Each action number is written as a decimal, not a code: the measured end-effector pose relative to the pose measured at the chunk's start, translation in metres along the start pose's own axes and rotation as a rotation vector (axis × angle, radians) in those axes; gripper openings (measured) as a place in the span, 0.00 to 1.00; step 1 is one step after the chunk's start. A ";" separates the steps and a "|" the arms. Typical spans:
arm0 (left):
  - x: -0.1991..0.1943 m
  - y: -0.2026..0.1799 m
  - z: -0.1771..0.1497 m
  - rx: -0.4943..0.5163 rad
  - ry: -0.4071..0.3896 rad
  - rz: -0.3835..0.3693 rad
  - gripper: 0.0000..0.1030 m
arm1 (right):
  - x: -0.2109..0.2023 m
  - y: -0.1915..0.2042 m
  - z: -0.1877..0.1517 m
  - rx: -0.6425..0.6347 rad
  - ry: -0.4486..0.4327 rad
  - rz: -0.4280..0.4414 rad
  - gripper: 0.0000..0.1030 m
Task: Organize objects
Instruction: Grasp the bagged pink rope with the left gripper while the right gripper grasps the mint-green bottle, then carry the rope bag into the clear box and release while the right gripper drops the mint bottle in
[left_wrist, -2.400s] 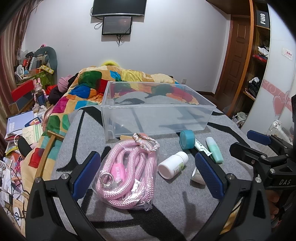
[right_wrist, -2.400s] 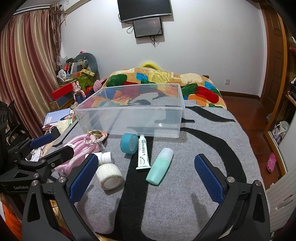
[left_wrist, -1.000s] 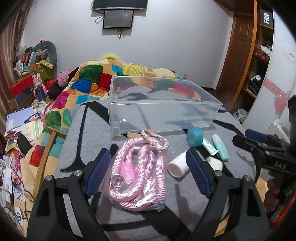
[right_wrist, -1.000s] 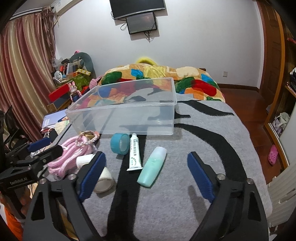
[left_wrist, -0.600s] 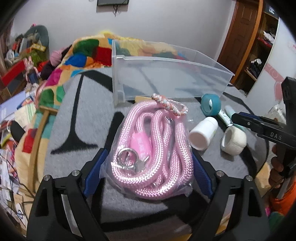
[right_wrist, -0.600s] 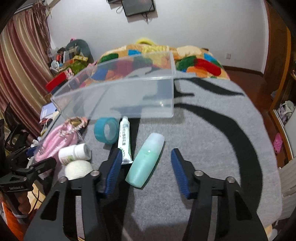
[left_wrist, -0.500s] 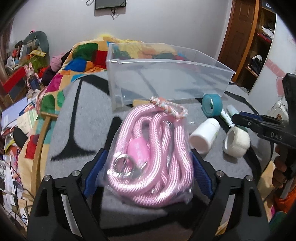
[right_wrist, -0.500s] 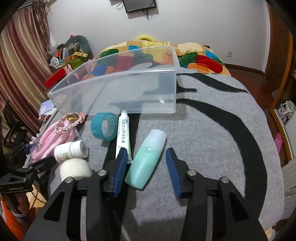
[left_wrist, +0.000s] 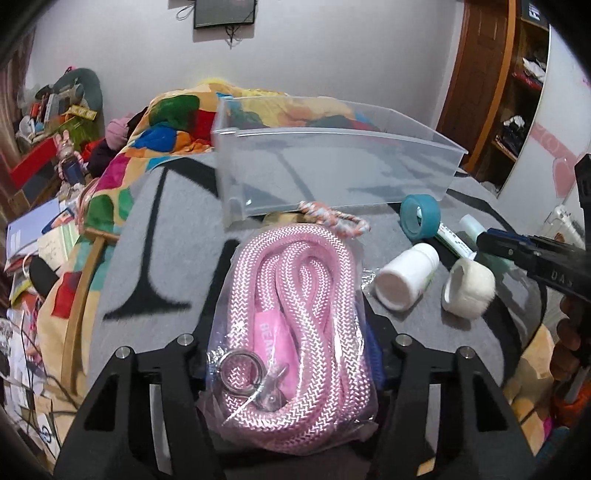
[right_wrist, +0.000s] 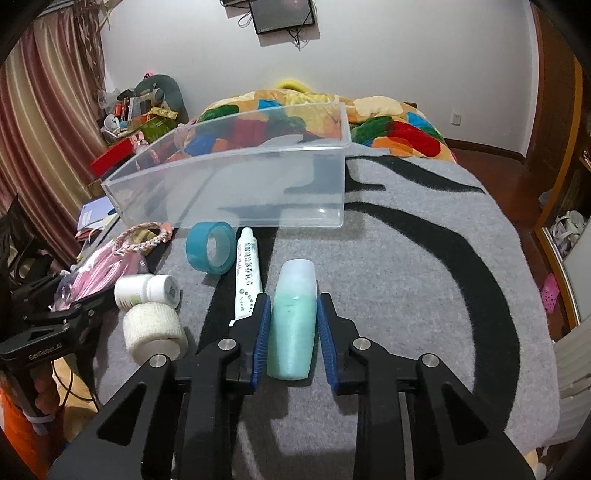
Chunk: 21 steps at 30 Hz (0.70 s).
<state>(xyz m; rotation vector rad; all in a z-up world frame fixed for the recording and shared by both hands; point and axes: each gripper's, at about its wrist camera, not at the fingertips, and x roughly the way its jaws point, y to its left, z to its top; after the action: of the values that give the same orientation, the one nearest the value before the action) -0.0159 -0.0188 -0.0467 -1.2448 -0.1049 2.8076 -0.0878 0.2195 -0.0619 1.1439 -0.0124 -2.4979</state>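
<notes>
A bagged pink rope (left_wrist: 295, 332) lies on the grey blanket in front of the clear plastic bin (left_wrist: 332, 173). My left gripper (left_wrist: 291, 354) is shut on the bagged pink rope, its pads mostly hidden by the bag. In the right wrist view my right gripper (right_wrist: 293, 325) is shut on the mint green bottle (right_wrist: 293, 317), blue pads against both its sides. The bin (right_wrist: 236, 184) stands empty behind it.
A teal tape roll (right_wrist: 210, 247), a white tube (right_wrist: 247, 273), a white pill bottle (right_wrist: 147, 290) and a white bandage roll (right_wrist: 153, 332) lie loose on the blanket. A braided bracelet (right_wrist: 142, 236) lies near the bin. Clutter fills the floor at left.
Both grippers moved forward and down and closed: the left onto the bagged pink rope, the right onto the mint green bottle.
</notes>
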 end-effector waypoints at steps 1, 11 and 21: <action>-0.003 0.001 -0.001 -0.006 -0.003 0.003 0.57 | -0.002 0.000 0.001 0.002 -0.007 0.000 0.22; -0.047 0.011 0.021 -0.049 -0.126 -0.004 0.56 | -0.031 0.006 0.016 -0.017 -0.095 0.004 0.22; -0.053 0.003 0.082 -0.049 -0.219 -0.058 0.56 | -0.048 0.016 0.061 -0.057 -0.198 -0.006 0.22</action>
<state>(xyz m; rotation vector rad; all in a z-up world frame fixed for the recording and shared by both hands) -0.0409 -0.0292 0.0473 -0.9226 -0.2192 2.8965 -0.0984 0.2122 0.0164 0.8712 0.0085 -2.5896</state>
